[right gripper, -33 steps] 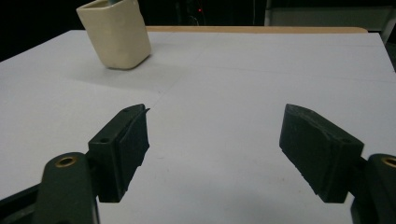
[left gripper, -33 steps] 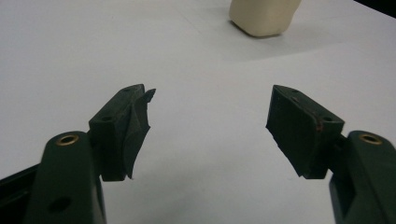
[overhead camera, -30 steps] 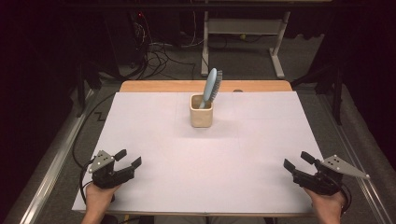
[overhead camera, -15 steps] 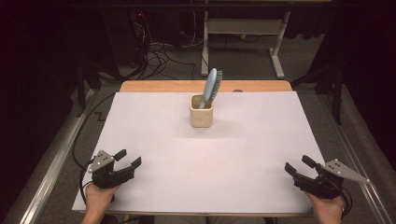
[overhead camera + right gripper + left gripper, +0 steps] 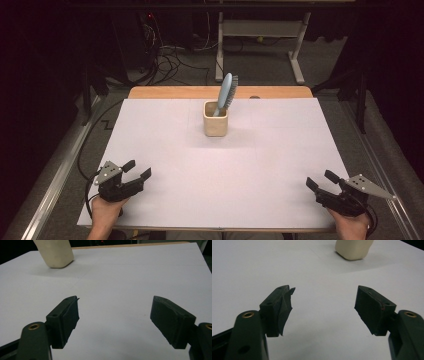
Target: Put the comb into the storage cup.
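My left claw sits at the near left corner of the white table sheet, gripped in my left hand. In the left gripper view its jaws stand wide apart with only bare white sheet between them; it holds nothing. My right claw sits at the near right corner, in my right hand, and the right gripper view shows its jaws just as wide, also over bare sheet, with nothing in them.

Farther out, well apart from both claws and about midway between them across the table, stands the cream square cup. It is upright on the sheet, toward the far side. From my left claw it lies ahead and to the right; from my right claw it lies ahead and to the left.

In the cup stands a light blue hairbrush, handle down, its bristled head sticking up above the rim and leaning to the right. Beyond the sheet runs the table's wooden far edge.
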`<state>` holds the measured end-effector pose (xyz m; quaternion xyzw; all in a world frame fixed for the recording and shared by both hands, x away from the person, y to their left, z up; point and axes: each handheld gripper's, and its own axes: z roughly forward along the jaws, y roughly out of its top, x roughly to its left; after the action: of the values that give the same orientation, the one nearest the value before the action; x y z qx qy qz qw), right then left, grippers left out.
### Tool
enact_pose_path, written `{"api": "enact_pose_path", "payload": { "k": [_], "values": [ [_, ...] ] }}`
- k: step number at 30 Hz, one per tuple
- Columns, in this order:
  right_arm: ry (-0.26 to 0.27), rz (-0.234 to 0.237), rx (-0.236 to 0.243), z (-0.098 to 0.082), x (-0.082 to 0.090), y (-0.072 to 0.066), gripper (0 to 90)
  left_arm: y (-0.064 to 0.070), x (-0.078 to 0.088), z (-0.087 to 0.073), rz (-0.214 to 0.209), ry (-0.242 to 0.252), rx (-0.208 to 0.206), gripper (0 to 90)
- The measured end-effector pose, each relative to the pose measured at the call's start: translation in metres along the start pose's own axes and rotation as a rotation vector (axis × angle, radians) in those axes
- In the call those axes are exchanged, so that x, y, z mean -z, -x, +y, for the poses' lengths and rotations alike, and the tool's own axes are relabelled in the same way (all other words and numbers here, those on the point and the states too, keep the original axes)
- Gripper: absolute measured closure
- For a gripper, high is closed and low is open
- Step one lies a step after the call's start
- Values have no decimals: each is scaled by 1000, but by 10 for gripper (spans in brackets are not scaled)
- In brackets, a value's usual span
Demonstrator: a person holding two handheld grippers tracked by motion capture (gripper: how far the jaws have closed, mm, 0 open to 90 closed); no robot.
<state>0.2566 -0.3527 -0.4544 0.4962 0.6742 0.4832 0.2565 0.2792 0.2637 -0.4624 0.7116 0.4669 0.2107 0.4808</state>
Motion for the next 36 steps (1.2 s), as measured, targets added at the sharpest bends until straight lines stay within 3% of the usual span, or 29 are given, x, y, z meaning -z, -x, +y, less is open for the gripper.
{"api": "enact_pose_path", "payload": {
  "k": [25, 36],
  "values": [
    [23, -14, -42, -13, 8, 5, 227, 2, 0, 0, -3, -3, -6, 303],
    [21, -11, -33, -14, 7, 4, 225, 1, -2, 0, -4, -9, -5, 304]
  ]
}}
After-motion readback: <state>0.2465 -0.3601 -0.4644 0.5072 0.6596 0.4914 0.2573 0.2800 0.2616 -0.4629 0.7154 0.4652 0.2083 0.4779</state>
